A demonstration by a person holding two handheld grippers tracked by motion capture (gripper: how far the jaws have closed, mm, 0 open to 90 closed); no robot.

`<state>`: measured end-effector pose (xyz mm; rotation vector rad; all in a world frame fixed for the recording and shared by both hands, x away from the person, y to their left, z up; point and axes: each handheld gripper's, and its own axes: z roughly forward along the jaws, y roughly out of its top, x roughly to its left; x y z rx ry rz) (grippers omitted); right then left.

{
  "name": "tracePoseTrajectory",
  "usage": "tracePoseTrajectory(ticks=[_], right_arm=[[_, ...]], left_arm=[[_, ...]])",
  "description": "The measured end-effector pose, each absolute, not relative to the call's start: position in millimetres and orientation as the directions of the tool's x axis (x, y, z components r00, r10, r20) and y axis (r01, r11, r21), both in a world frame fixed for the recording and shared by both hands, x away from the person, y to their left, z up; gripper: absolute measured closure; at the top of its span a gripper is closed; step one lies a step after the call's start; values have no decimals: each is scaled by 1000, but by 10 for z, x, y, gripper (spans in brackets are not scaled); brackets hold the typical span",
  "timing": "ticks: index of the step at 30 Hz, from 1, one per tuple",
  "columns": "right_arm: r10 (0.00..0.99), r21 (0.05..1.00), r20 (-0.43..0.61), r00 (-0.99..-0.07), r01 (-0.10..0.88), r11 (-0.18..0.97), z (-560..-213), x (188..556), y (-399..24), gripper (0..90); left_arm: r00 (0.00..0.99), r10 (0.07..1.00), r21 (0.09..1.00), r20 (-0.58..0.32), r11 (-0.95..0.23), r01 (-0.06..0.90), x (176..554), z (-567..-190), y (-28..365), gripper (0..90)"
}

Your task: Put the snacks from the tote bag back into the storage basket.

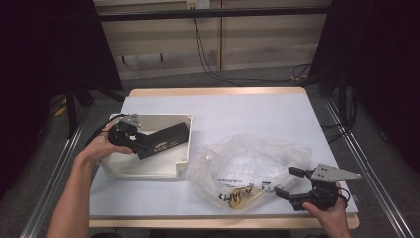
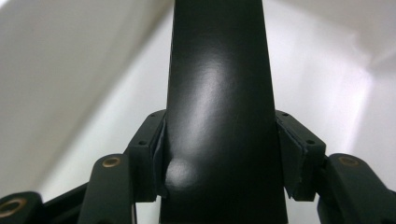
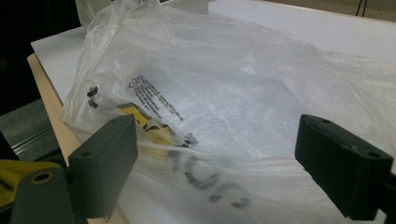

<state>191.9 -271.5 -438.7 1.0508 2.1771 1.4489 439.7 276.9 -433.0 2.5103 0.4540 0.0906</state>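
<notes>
Left jaws clamp black bar (image 2: 219, 112) inside box (image 1: 148, 168) | right jaws open at bag (image 1: 247, 163) edge

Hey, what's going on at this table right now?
A person works with a gripper in each hand. The left gripper is shut on a long black box, holding it over a shallow white tray on the table. The right gripper is open at the near edge of a crumpled clear plastic bag, its jaws either side of the film without pinching it. Small dark and yellow bits lie inside the bag.
</notes>
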Motion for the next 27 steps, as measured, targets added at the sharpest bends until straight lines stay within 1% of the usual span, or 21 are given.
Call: tracePoseTrajectory(ticks=[3,5,10,14,15,16,18,19,21,24,27], right_arm=[[724,892,129,-678,398,214,-4387,1920,-2717,125],[724,892,130,-677,399,214,-4387,1917,-2717,125],[726,894,124,-677,394,215,-4384,1917,-2715,125],[726,893,128,-676,396,212,-4384,1917,-2716,125],[726,893,125,-677,395,214,-4389,1920,-2713,125],[726,893,124,-677,395,215,-4393,1923,-2709,125],[723,892,126,-679,397,217,-4395,1925,-2699,125],[722,892,125,-680,395,218,-4393,1926,-2695,125],[725,893,127,-677,396,213,-4390,1926,-2694,125],[724,893,128,-678,396,214,-4389,1928,-2701,125],[727,894,125,-675,394,212,-4388,1926,-2702,125]], left_arm=[[937,349,557,-32,-772,307,4393,-4348,2754,427],[936,351,540,-22,-784,307,4390,-4350,2752,426],[932,360,542,-45,-775,326,4405,-4356,2748,420],[928,369,544,-41,-771,331,4398,-4353,2748,410],[925,377,542,-46,-768,340,4400,-4354,2750,402],[918,394,535,-38,-768,352,4400,-4356,2751,375],[906,419,541,-53,-751,379,4395,-4358,2758,300],[908,417,534,-48,-757,376,4396,-4342,2775,292],[905,422,566,-58,-733,378,4382,-4310,2805,278],[885,463,586,-51,-704,402,4363,-4257,2838,231],[864,500,604,-51,-674,426,4337,-4168,2901,207]])
